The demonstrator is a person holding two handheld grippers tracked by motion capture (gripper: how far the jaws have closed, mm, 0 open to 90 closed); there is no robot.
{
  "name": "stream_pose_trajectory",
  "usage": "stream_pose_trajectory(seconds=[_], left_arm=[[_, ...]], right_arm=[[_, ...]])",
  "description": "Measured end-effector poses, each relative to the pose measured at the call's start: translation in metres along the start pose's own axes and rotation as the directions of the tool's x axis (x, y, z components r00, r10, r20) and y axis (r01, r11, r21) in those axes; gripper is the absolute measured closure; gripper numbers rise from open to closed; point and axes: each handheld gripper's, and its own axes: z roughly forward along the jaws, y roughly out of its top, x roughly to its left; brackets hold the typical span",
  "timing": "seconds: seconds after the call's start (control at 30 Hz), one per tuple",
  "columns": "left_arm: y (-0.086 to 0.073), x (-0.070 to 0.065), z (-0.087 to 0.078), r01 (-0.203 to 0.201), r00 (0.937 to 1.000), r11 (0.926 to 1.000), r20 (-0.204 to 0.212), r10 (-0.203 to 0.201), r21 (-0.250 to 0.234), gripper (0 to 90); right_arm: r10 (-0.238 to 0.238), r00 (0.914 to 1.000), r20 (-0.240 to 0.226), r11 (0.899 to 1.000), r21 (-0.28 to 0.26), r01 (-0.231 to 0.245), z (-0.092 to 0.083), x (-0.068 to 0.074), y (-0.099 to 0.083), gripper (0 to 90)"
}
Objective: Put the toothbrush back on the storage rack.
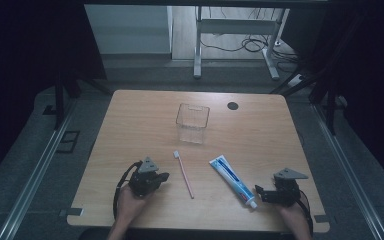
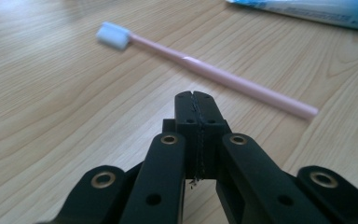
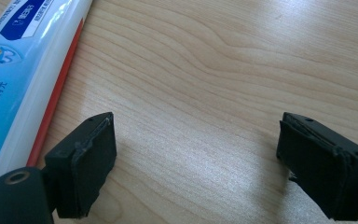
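A pink toothbrush (image 1: 184, 175) with a white head lies on the wooden table (image 1: 130, 125), near the front middle. To its right a blue-and-white toothpaste tube (image 1: 232, 180) lies at a slant, cap toward the front. My left gripper (image 1: 164, 176) rests just left of the toothbrush. In the left gripper view its jaws are pressed together with nothing between them (image 2: 196, 100), and the toothbrush (image 2: 214, 74) lies a short way ahead. My right gripper (image 1: 260, 192) sits by the tube's cap end. It stands open (image 3: 196, 144) over bare wood, with the tube (image 3: 18, 70) beside its left jaw.
A clear plastic container (image 1: 192, 122) stands upright at the table's middle, behind the toothbrush. A round black hole (image 1: 232, 105) marks the far side of the tabletop. Metal rails run along the floor on both sides of the table.
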Motion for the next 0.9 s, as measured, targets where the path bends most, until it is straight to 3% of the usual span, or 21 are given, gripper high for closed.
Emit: stream_pose_trajectory(seconds=[0.33, 0.67, 0.9], left_arm=[[0.012, -0.016, 0.015, -0.03, 0.9987, 0.9995, 0.042, 0.029, 0.013, 89.5], [0.028, -0.04, 0.043, -0.088, 0.992, 0.9954, 0.094, 0.084, 0.039, 89.2], [0.024, -0.045, 0.056, -0.105, 0.9901, 0.9908, 0.103, 0.096, 0.086, 88.9]], right_arm=[[0.0, 1.0, 0.0, 1.0, 0.0, 0.0, 0.0, 0.0, 0.0, 11.6], [0.0, 1.0, 0.0, 1.0, 0.0, 0.0, 0.0, 0.0, 0.0, 11.6], [0.0, 1.0, 0.0, 1.0, 0.0, 0.0, 0.0, 0.0, 0.0, 11.6]])
